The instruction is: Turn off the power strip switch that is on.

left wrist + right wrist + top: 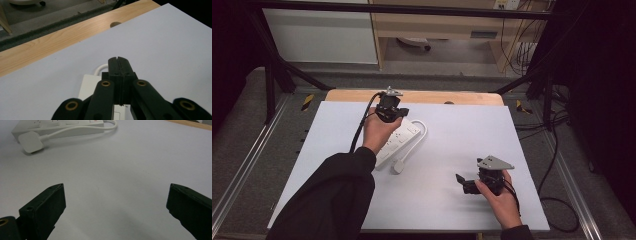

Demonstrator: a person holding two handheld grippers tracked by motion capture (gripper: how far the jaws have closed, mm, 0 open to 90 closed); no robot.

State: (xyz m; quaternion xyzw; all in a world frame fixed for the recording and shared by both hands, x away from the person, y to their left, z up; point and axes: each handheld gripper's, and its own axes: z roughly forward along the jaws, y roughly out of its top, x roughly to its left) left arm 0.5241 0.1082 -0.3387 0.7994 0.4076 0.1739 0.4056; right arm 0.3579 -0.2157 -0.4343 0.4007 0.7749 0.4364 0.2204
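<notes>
My left gripper (119, 62) hangs over the white plastic power strip (399, 140), jaws pressed together on nothing. The strip lies left of centre on the white worktop (462, 145), its white plug (31, 142) beside it. My right gripper (115, 202), well apart near me, holds its jaws wide and empty.

The power strip (399, 138) and its plug (30, 142) look like smooth white plastic with a slight sheen, the cord (75, 129) likewise. The table top (452, 165) is a matt, smooth white sheet, edged at the back by a pale wood strip (62, 37) with visible grain. Both grippers' jaws look like matt black plastic.
</notes>
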